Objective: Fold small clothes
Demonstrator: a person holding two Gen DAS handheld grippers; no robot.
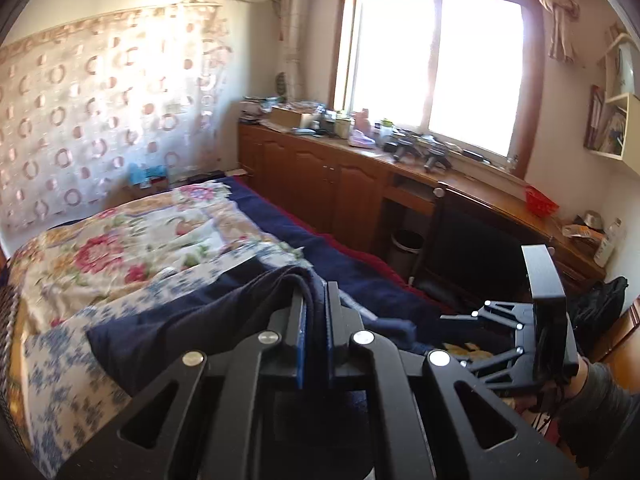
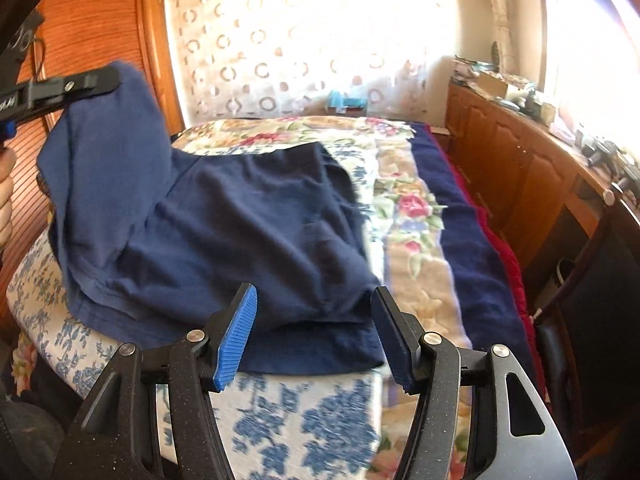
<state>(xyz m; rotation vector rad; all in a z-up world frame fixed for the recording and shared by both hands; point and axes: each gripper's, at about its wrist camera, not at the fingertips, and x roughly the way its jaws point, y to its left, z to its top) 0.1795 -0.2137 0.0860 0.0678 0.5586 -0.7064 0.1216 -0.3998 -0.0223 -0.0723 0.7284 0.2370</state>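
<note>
Because a fold needs one edge carried over the rest, the left claw (image 2: 102, 80) is clamped on a corner of the navy garment (image 2: 248, 232) and holds it raised, so the cloth drapes down from that corner onto the bed (image 2: 304, 420). Most of the garment lies spread on the bed's floral cover, near its front edge. At the garment's near hem the right claw (image 2: 316, 332) stands apart, a bunched fold between its pads (image 2: 236, 340) but apparently not pinched, likely poised to take that side.
</note>
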